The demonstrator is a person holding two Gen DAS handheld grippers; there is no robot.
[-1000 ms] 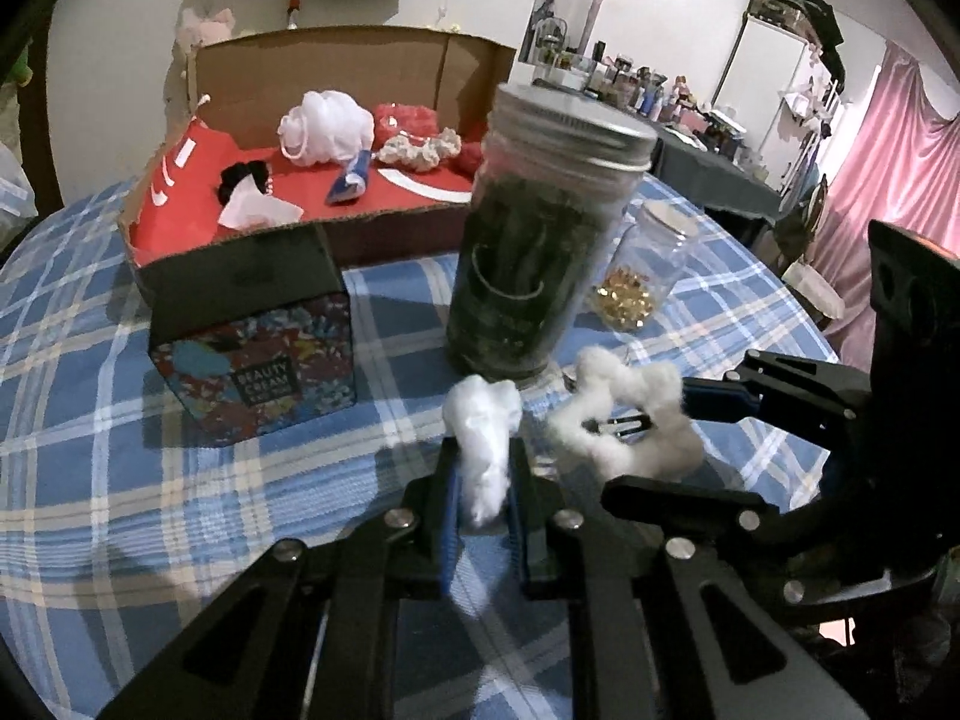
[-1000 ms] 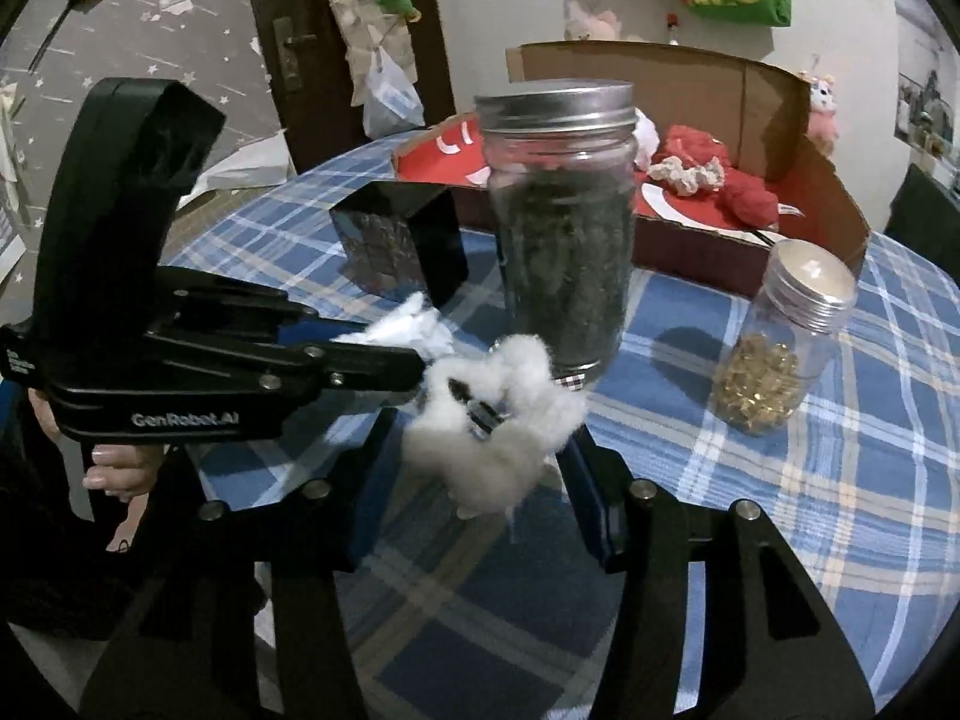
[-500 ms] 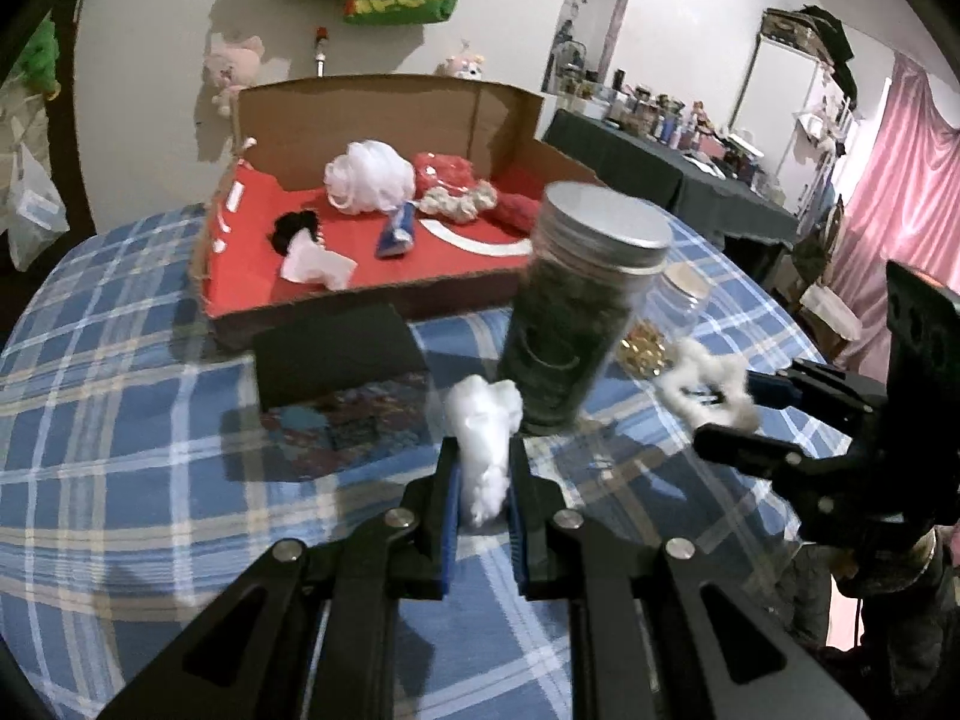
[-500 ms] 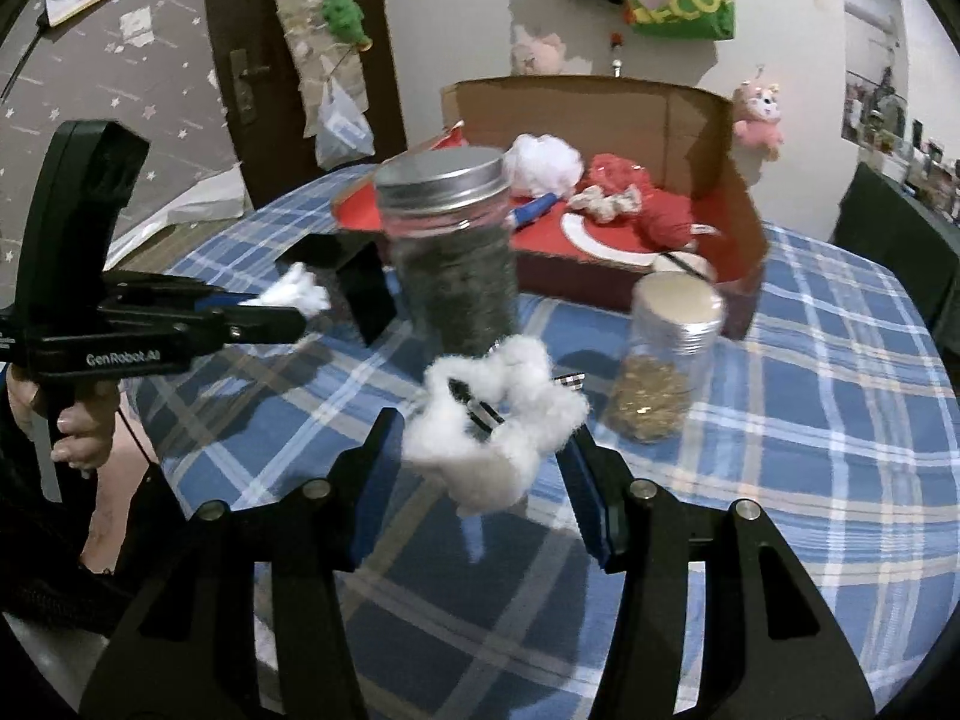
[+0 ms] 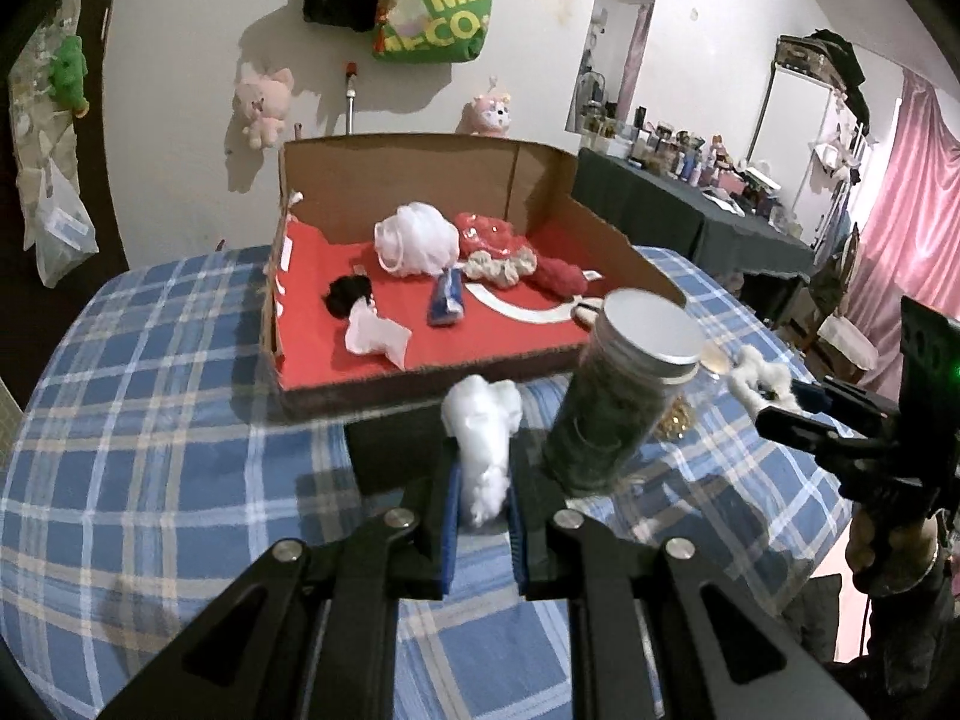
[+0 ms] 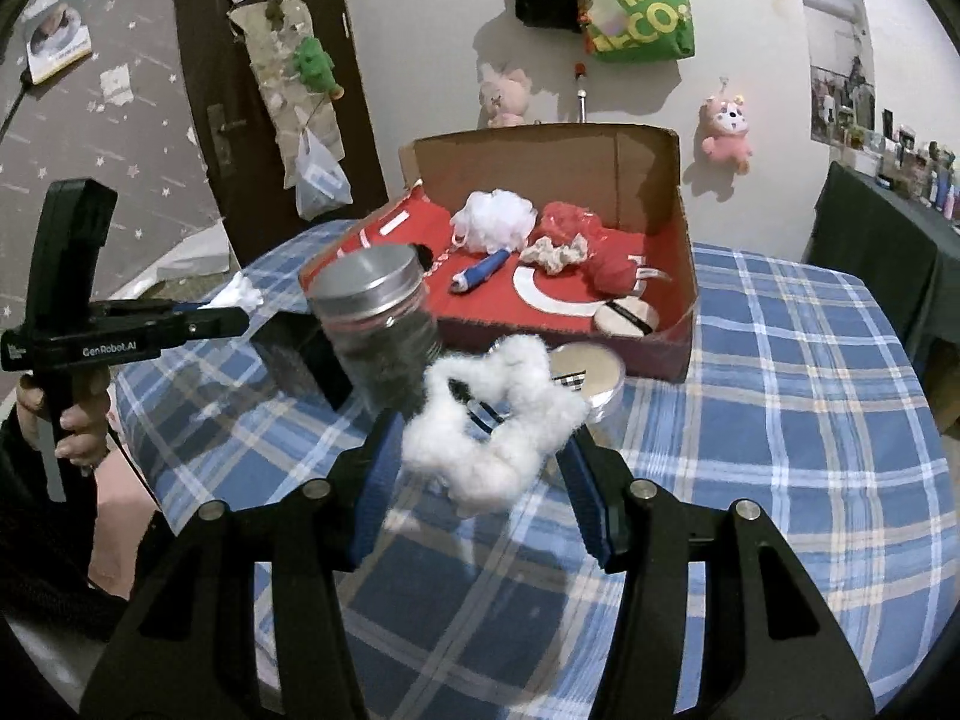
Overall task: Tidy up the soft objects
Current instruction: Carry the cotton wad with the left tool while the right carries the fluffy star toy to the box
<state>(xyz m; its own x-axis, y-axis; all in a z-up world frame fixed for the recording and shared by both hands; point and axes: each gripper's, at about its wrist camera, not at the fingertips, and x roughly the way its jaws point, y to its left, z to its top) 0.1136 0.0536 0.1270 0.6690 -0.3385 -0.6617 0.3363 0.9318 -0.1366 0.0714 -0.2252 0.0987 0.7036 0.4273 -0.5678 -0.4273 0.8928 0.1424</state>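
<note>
Left gripper point(image 5: 483, 510) clenched on a white cotton-wool tuft point(image 5: 483, 438), held clear above the blue plaid tablecloth point(image 5: 150, 468). Right gripper point(image 6: 480, 462) grips a fluffy white ring scrunchie point(image 6: 492, 420) between its blue pads, jaws fairly wide, loop bulging out front

Just past both: tall glass jar of dark contents with a metal screw lid point(image 6: 378, 324), black box point(image 5: 396, 444) at its 9 o'clock in the left view, small jar of gold bits point(image 6: 585, 369) at its 3 o'clock in the right view

Far: open cardboard box with red lining point(image 5: 600, 240) at 12 o'clock, already holding a white mesh bath pouf point(image 5: 414, 240), red soft items point(image 5: 489, 234), a black scrunchie point(image 5: 345, 294), a round powder puff point(image 6: 624, 318)

Risks:
- tall jar sits right in the path to the box; a low carry would clip it and tip it
- scrunchie is only pinched at its sides, could spring out if the squeeze eases
- cotton tuft may shed or snag on the box's front wall

Versus a second back: both grippers are higher and pulled apart, jar now looks lower in view, box interior more visible, same grasps kept
</note>
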